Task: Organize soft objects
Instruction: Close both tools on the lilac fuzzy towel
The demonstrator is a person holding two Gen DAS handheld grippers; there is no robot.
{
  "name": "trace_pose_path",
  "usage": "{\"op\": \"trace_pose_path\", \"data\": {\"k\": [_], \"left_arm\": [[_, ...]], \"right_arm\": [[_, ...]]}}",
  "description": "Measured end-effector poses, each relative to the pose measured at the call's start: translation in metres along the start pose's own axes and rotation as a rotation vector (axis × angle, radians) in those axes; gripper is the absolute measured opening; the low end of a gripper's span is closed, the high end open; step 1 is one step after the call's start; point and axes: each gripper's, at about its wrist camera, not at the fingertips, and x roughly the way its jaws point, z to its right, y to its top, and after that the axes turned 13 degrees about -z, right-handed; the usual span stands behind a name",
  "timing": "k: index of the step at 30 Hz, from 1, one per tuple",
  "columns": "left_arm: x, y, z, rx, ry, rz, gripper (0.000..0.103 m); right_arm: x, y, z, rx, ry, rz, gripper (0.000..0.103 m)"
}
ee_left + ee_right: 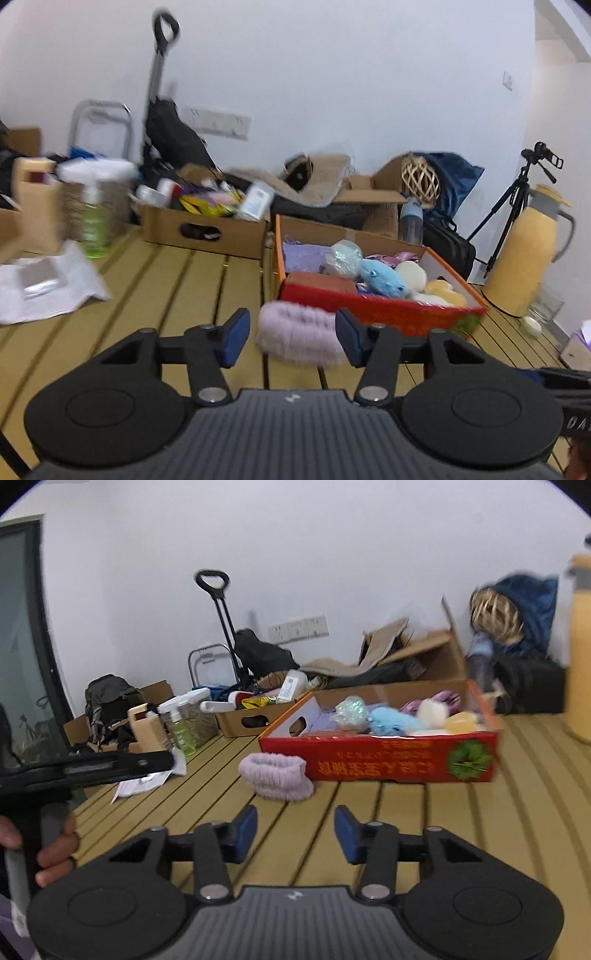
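Left claw (291, 338) and right claw (295, 832) level, jaws seemingly apart, empty.

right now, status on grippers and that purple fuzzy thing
Left gripper open, right gripper open, both empty. Purple fuzzy band on table beside red box. Path clear.

Both views are evenly and softly lit, bright enough, with a flat white wall (332, 74) and only faint shadows on the slatted table (406, 830). No harsh glare shows. Fisheye distortion bends straight lines near the edges, and dark corners frame each picture. Motion blur smears much of the left wrist view, worst at the left around the spray bottle (94, 206); the lilac fluffy band (299, 334) at centre is also smeared. In the right wrist view the right edge is blurred, the woven ball (495, 614) streaked.
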Motion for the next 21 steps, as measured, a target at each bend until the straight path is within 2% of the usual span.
{"op": "trace_pose_path", "data": {"k": [3, 4, 5, 6, 9, 10, 11, 13, 15, 16, 17, 19, 21], "left_arm": [[0.048, 0.019, -0.01, 0.005, 0.017, -0.043, 0.044], [0.06, 0.022, -0.014, 0.0, 0.009, -0.053, 0.038], [0.07, 0.023, -0.018, -0.004, -0.004, -0.073, 0.026], [0.078, 0.021, -0.022, -0.002, -0.019, -0.094, 0.022], [0.076, 0.0, -0.027, -0.012, -0.036, -0.103, 0.02], [0.07, -0.011, -0.028, -0.011, -0.046, -0.102, 0.02], [0.062, -0.023, -0.029, -0.013, -0.058, -0.112, 0.02], [0.043, -0.045, -0.03, 0.003, -0.098, -0.13, 0.024], [0.024, -0.062, -0.036, -0.02, -0.15, -0.125, 0.049], [0.017, -0.064, -0.041, -0.054, -0.173, -0.119, 0.052], [0.014, -0.062, -0.043, -0.077, -0.182, -0.117, 0.053], [0.018, -0.05, -0.045, -0.091, -0.174, -0.113, 0.053], [0.028, -0.035, -0.045, -0.099, -0.162, -0.121, 0.053]], "right_arm": [[0.055, 0.036, 0.004, 0.018, 0.016, -0.025, 0.041], [0.074, 0.047, 0.006, 0.024, 0.022, -0.031, 0.041], [0.087, 0.055, 0.008, 0.035, 0.024, -0.036, 0.041], [0.104, 0.064, 0.01, 0.041, 0.028, -0.04, 0.041], [0.141, 0.078, 0.011, 0.048, 0.025, -0.042, 0.038], [0.151, 0.078, 0.012, 0.045, 0.037, -0.046, 0.03], [0.156, 0.076, 0.013, 0.043, 0.058, -0.068, 0.021], [0.15, 0.061, 0.011, 0.028, 0.105, -0.11, 0.02], [0.124, 0.034, 0.004, -0.002, 0.137, -0.108, 0.021], [0.113, 0.025, 0.002, 0.0, 0.139, -0.098, 0.024], [0.106, 0.021, 0.0, -0.003, 0.135, -0.087, 0.034], [0.1, 0.025, -0.004, -0.023, 0.129, -0.069, 0.047], [0.105, 0.033, -0.006, -0.019, 0.105, -0.056, 0.05]]}}
